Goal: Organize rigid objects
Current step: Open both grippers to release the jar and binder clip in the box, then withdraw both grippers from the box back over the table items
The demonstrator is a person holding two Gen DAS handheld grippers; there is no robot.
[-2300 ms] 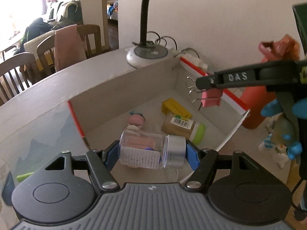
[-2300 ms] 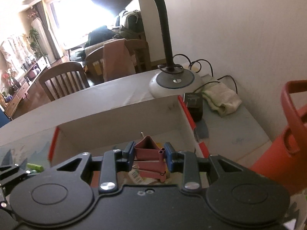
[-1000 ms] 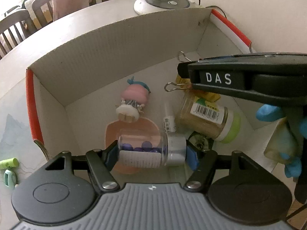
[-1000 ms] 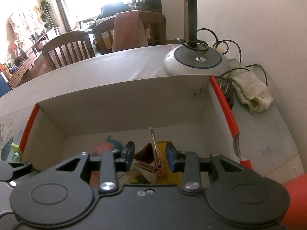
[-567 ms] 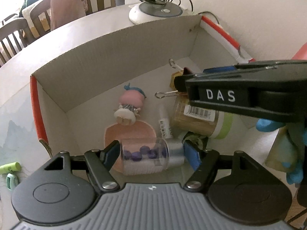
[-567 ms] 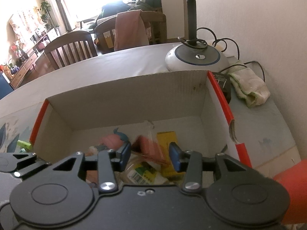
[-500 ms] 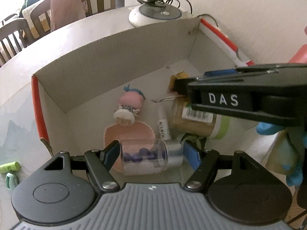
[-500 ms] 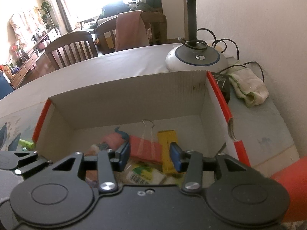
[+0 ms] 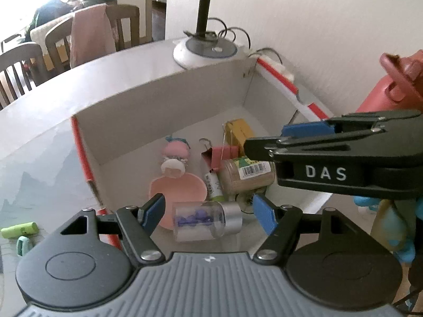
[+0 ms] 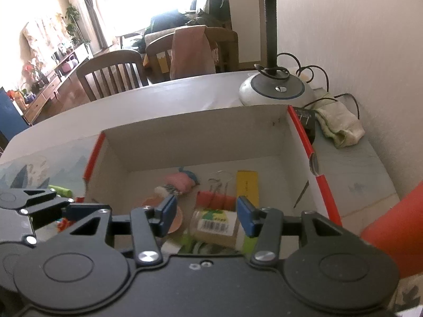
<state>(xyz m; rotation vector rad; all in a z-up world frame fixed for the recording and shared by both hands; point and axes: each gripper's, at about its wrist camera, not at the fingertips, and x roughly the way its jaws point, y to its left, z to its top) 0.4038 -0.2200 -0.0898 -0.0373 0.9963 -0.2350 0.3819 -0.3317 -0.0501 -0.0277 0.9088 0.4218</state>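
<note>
A white cardboard box (image 9: 164, 97) with red edges holds several objects. My left gripper (image 9: 208, 211) is open above its near side. A clear jar with a silver lid and blue beads (image 9: 206, 220) lies between the spread fingers, free of them. My right gripper (image 10: 206, 214) is open and empty above the box; it also shows in the left wrist view (image 9: 264, 145). A pink binder clip (image 9: 219, 155) lies in the box against a tan spice jar (image 9: 246, 175), and shows in the right wrist view (image 10: 215, 198).
In the box lie a pink doll (image 9: 175, 158), a pink dish (image 9: 177, 190), a yellow block (image 9: 239, 130) and a small tube (image 9: 212, 186). A lamp base (image 10: 276, 89) stands behind the box. An orange-red jug (image 9: 388, 84) stands at the right. A green object (image 9: 18, 228) lies left.
My left gripper has opened and let go of the bead jar. My right gripper has opened wide and the pink binder clip now lies in the box.
</note>
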